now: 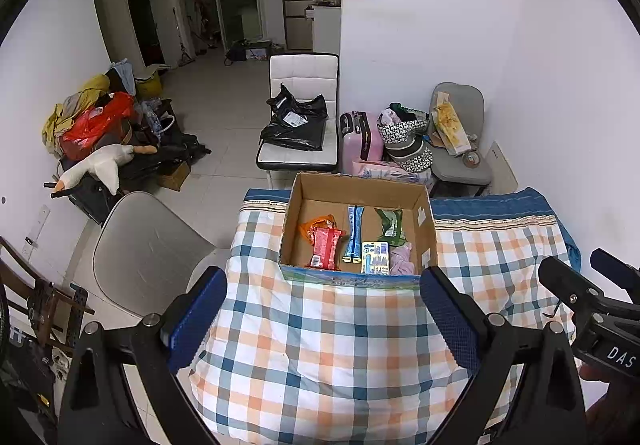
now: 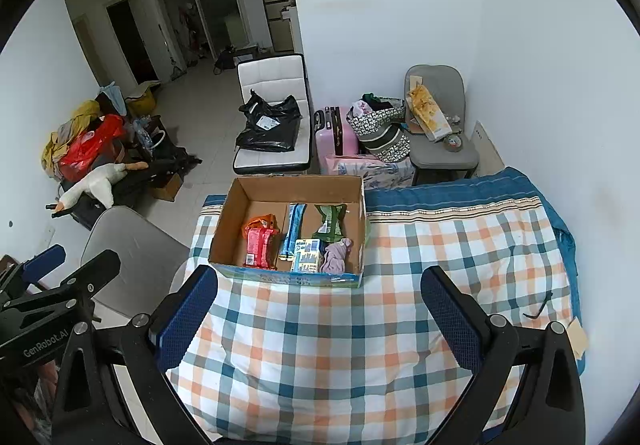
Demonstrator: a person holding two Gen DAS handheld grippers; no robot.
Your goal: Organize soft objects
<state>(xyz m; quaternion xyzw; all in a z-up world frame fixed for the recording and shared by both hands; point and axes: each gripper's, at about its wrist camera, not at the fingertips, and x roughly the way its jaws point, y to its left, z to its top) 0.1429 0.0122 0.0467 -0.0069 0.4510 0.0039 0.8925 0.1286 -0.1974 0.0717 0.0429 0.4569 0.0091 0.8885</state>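
While both my grippers, left gripper (image 1: 322, 319) and right gripper (image 2: 318, 315), are hovering wide, holding nothing, cardboard box (image 1: 426, 219) at 12 o'clock is holding packets and lilac cloth (image 1: 400, 259); reaching in is risking snagging box wall, sliding it off plaid quilt (image 1: 320, 349).

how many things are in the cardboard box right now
6 in the cardboard box: orange packet far left, red packet overlapping it, blue pouch centre, green packet far right, blue-yellow carton and lilac cloth near right. More may hide underneath.
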